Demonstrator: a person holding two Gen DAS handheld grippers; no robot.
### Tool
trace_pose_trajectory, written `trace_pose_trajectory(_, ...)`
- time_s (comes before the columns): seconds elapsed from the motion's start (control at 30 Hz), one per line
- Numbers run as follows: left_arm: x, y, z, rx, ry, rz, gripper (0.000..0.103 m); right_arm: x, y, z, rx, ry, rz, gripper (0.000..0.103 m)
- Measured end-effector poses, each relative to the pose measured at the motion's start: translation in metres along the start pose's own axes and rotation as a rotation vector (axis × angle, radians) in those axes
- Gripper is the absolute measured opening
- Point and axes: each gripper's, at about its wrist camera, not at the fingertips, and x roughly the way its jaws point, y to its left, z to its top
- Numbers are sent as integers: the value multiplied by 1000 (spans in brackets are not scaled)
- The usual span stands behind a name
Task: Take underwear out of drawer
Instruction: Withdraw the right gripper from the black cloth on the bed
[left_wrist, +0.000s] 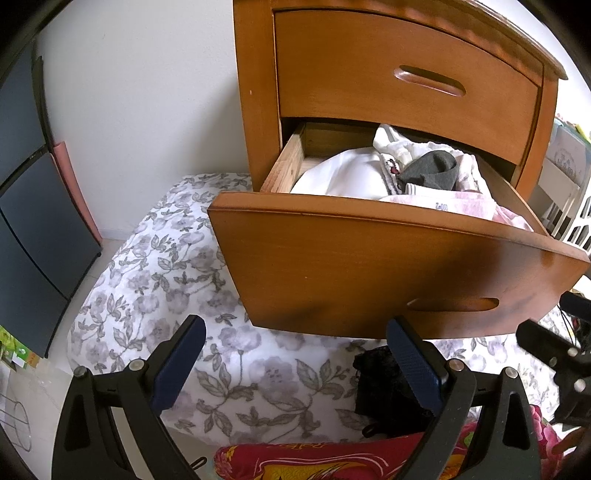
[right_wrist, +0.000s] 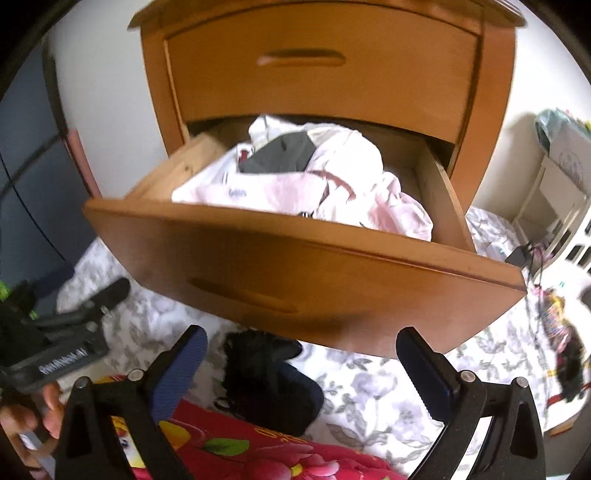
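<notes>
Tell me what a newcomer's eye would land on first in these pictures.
First, the pulled-out lower drawer of the wooden nightstand, heaped with white and pink clothes and one grey piece on top. Next, the dark garment lying on the floral bedspread under the drawer, between the wide-open right gripper fingers.

The right wrist view is blurred, so the print on the pink garment (right_wrist: 280, 192) cannot be read. The drawer (right_wrist: 295, 266) front hides its lower contents, and the black underwear (left_wrist: 384, 384) on the bed is partly covered by a finger.
</notes>
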Motion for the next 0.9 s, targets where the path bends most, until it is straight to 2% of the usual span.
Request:
trace_pose_trajectory(0.27, 0, -3, 1, 14, 3, 20, 98, -7, -8, -7, 67, -98, -31, 103)
trace_pose_trajectory(0.73, -5, -6, 1, 27, -26, 30, 98, -10, -20, -20, 130, -138, -91, 103)
trace_pose_trajectory(0.9, -10, -12, 2, 48, -51, 40, 98, -10, -26, -23, 153, -136, -76, 103)
